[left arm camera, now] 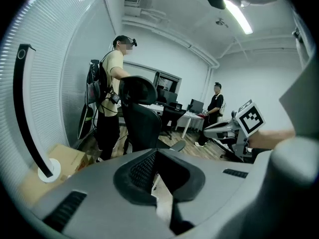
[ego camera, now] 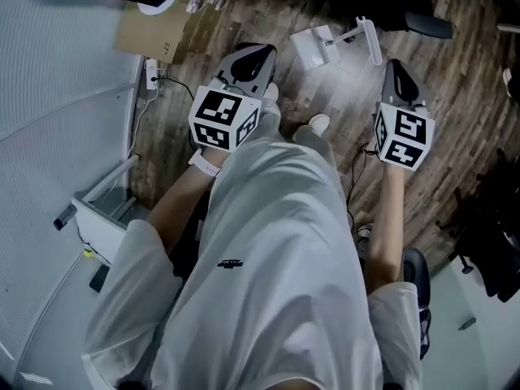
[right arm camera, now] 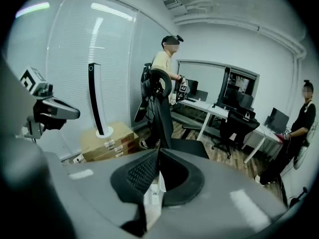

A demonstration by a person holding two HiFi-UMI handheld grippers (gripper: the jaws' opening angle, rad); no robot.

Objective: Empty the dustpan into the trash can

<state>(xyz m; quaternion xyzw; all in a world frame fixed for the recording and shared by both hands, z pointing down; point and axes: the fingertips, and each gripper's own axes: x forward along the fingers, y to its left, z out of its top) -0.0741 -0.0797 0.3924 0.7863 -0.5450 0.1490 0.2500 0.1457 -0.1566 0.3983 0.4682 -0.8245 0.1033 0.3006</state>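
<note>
Dustpan (ego camera: 313, 47) waiting, not yet picked up.
Our left gripper (ego camera: 253, 59) and right gripper (ego camera: 400, 80) are pressed shut and empty. It lies on the floor (ego camera: 455, 161) beyond both fingertips, so next we must lower, spread and pinch it.

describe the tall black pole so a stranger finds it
Find the wall of window blinds. Cardboard boxes sit at its foot, with the pole standing on top. Unlike the black office chair nearby, it is slim and rises from a round white base.

Both forearms reach forward; left gripper (ego camera: 258, 55) and right gripper (ego camera: 396, 70) angle down, jaws seemingly closed
</note>
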